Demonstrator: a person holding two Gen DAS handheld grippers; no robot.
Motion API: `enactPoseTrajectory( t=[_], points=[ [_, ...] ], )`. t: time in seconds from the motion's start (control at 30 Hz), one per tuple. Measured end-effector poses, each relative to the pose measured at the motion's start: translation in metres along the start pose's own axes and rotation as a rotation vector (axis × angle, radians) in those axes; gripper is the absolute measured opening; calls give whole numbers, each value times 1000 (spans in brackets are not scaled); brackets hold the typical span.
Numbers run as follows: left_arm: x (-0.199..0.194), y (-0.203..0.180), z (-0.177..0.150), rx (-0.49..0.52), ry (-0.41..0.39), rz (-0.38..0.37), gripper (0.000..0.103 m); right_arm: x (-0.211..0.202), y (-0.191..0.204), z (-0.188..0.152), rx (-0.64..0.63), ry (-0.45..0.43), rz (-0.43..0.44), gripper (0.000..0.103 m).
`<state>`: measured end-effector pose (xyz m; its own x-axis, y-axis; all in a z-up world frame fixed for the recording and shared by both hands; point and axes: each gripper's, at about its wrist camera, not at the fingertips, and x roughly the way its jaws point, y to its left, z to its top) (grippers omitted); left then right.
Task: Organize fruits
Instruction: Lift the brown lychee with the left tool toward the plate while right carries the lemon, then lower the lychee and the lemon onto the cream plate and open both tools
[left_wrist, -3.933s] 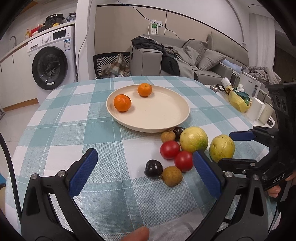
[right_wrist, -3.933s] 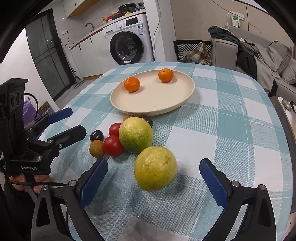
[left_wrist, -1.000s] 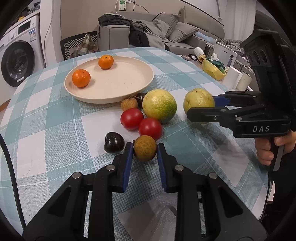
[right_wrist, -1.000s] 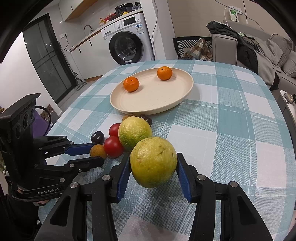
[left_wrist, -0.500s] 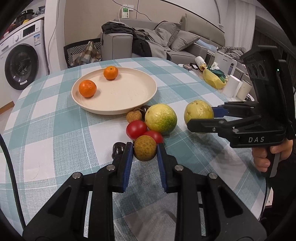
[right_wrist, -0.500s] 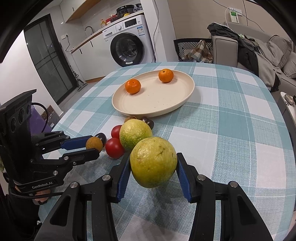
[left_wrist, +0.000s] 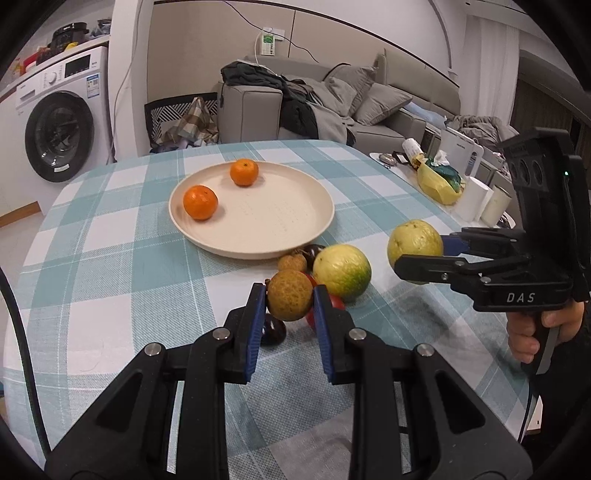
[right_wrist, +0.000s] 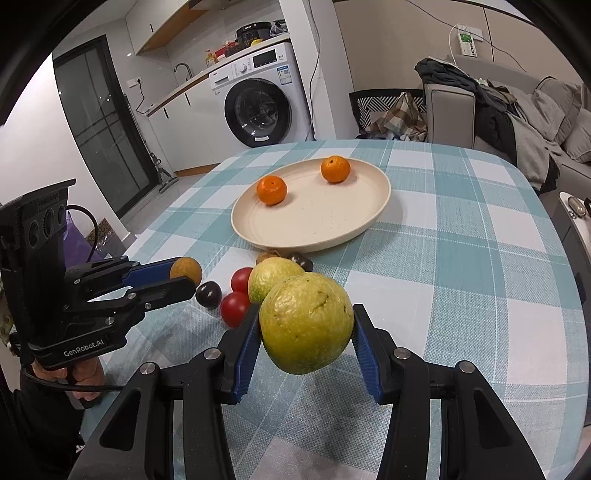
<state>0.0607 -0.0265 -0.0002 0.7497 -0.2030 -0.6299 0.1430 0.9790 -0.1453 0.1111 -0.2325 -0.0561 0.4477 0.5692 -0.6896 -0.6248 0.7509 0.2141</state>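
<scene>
My left gripper (left_wrist: 290, 300) is shut on a small brown longan (left_wrist: 289, 299) and holds it above the checked tablecloth. My right gripper (right_wrist: 304, 328) is shut on a large yellow-green guava (right_wrist: 306, 323), also lifted off the table. From the left wrist view that guava (left_wrist: 414, 242) hangs at the right. A cream plate (left_wrist: 288, 221) farther back carries two oranges (left_wrist: 200, 202) (left_wrist: 244, 172). Between plate and grippers lie a second guava (left_wrist: 341, 272), two red tomatoes (right_wrist: 235, 308), a dark plum (right_wrist: 208, 294) and another longan (left_wrist: 292, 263).
The round table (right_wrist: 480, 266) drops off at its right edge (left_wrist: 461, 236), beyond which a side surface holds a yellow bag (left_wrist: 437, 182) and white rolls. A washing machine (right_wrist: 260, 99) and a grey sofa (left_wrist: 332, 107) stand behind the table.
The left gripper has risen with the longan, lifting it off the cloth and toward the plate. The right gripper keeps the guava almost still.
</scene>
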Motion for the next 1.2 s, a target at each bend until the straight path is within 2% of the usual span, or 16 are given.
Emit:
enactPoseTrajectory(
  t=[0.57,1.2],
  points=[
    [7,17,24,-15,-43,54,23,2,-5,22,23,-73,7,49],
    [39,31,48,-43,-46,66,23,25,-11,45,30,-61,6,49]
  ],
)
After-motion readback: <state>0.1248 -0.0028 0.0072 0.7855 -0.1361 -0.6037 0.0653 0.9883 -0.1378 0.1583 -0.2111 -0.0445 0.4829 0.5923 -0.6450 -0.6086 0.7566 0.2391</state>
